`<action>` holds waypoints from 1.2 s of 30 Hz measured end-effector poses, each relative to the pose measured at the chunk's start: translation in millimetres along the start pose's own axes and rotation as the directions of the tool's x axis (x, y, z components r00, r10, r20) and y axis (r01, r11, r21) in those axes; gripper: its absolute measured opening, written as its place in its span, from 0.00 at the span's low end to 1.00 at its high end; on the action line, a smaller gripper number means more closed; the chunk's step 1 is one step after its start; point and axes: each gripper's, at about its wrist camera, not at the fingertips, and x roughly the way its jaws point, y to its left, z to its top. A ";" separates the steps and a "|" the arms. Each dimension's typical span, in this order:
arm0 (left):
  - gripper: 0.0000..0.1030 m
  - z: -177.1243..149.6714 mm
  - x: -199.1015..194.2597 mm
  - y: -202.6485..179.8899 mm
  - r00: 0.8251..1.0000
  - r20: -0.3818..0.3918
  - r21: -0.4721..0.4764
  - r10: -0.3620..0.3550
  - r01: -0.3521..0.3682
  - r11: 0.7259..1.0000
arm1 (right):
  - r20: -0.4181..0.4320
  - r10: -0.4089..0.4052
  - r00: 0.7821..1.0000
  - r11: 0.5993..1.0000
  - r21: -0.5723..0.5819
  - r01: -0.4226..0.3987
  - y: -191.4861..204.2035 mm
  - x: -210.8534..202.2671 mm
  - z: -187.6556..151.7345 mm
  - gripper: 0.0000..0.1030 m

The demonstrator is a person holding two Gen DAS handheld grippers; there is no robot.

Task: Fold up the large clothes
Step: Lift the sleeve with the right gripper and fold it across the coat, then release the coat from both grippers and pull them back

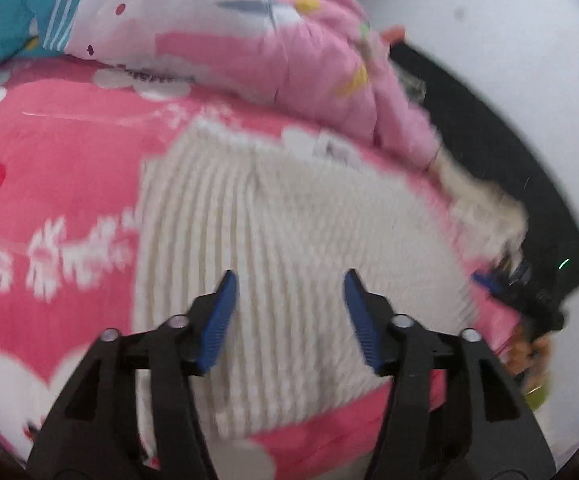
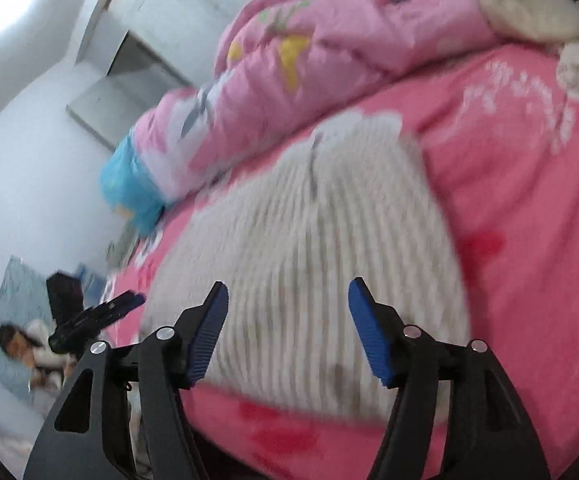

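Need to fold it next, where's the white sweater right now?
The sweater lies flat on the pink sheet, centred ahead of both open grippers in both wrist views, below the bunched quilt.

Each tool (image 1: pixel 291 278) (image 2: pixel 287 290) has black arms, silver screws, ribbed blue pads.

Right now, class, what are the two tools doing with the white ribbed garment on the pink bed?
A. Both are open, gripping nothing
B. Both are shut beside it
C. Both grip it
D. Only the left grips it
A: the left tool and right tool both gape open over the garment, nothing between their fingers.
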 end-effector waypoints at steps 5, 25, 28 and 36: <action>0.60 -48.4 4.9 0.8 0.988 -0.022 0.010 0.153 -0.153 0.988 | -0.037 -0.174 0.984 0.985 0.008 0.174 -14.3 -2.6 -40.5 0.61; 0.92 -106.4 -114.4 -162.7 0.899 0.279 0.205 0.336 -0.398 0.894 | 0.308 -0.438 0.845 0.792 -0.313 0.525 169.8 -89.9 -119.7 0.94; 0.92 -108.2 -119.5 -167.4 0.869 0.321 0.173 0.376 -0.444 0.879 | 0.356 -0.461 0.813 0.768 -0.300 0.566 180.6 -92.2 -119.6 0.94; 0.92 -109.9 -106.0 -164.0 0.846 0.266 0.123 0.463 -0.506 0.854 | 0.356 -0.478 0.803 0.763 -0.284 0.580 196.6 -79.3 -124.3 0.94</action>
